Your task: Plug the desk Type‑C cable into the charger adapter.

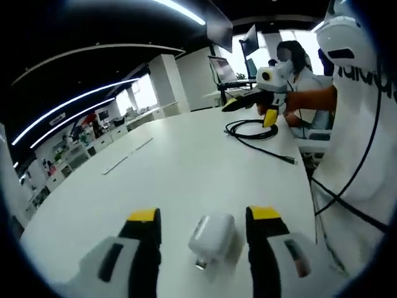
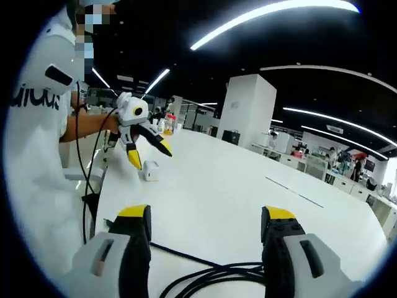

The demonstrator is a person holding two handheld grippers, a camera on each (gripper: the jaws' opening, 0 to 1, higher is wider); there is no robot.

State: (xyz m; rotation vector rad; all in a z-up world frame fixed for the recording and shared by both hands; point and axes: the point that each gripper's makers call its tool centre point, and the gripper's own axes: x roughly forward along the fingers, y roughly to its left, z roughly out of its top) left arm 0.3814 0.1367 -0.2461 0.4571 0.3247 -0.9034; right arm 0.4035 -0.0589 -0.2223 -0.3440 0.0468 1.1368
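The white charger adapter [image 1: 211,239] lies on the white table [image 1: 186,167], between the jaws of my left gripper [image 1: 203,214], which stands open around it without touching. Across the table, the coiled black Type‑C cable [image 1: 253,130] rests near the edge, its plug end [image 1: 291,161] trailing toward me. My right gripper [image 1: 251,110] hovers open just above that coil. In the right gripper view, the cable [image 2: 217,273] runs between the open jaws of my right gripper [image 2: 206,212]. Farther off, the left gripper [image 2: 151,157] hangs over the adapter [image 2: 150,171].
A person in a white shirt [image 1: 360,124] stands at the table's edge holding both grippers. Another person sits at a desk with monitors [image 1: 248,46] behind. Thin strips [image 1: 115,164] lie on the far tabletop. Office desks and pillars [image 2: 251,108] ring the room.
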